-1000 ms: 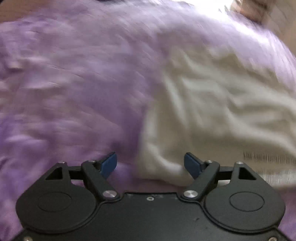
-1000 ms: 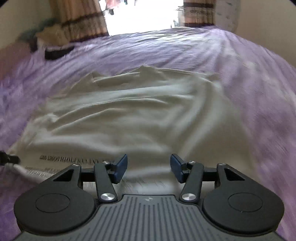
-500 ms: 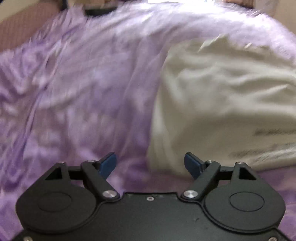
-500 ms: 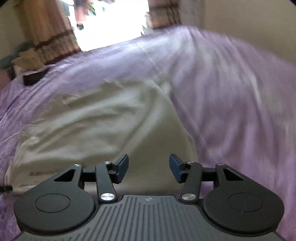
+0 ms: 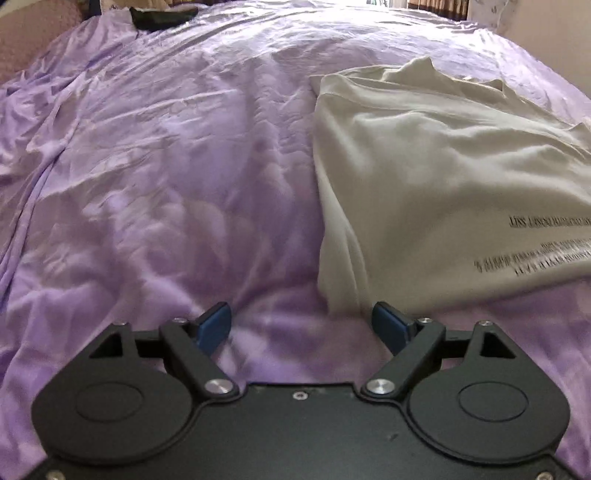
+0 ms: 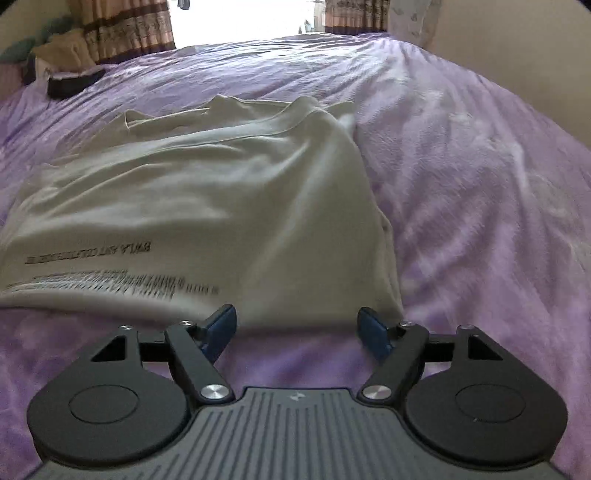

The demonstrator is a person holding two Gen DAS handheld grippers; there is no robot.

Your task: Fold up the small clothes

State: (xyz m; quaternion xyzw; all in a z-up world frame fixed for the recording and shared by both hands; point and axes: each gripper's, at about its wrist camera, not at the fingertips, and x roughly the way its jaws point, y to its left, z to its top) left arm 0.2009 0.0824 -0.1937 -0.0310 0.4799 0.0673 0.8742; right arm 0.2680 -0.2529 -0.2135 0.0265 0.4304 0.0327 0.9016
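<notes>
A cream T-shirt (image 5: 436, 177) with black printed text lies folded lengthwise on a purple bedsheet (image 5: 166, 184). In the left wrist view it fills the right half; its near left corner lies just ahead of my left gripper (image 5: 301, 325), which is open and empty. In the right wrist view the T-shirt (image 6: 207, 206) fills the left and middle; its near right corner lies just ahead of my right gripper (image 6: 297, 326), which is open and empty. Both grippers hover above the sheet, just short of the shirt's near edge.
A dark object (image 5: 159, 16) lies on the far left of the bed, also in the right wrist view (image 6: 72, 81). Patterned curtains (image 6: 125, 26) and a bright window stand beyond the bed. A pale wall (image 6: 517, 48) runs along the right side.
Both grippers have pulled back toward the near edge of the shirt. The left swung so the shirt's left edge shows; the right swung toward its right edge. Both stayed open.
</notes>
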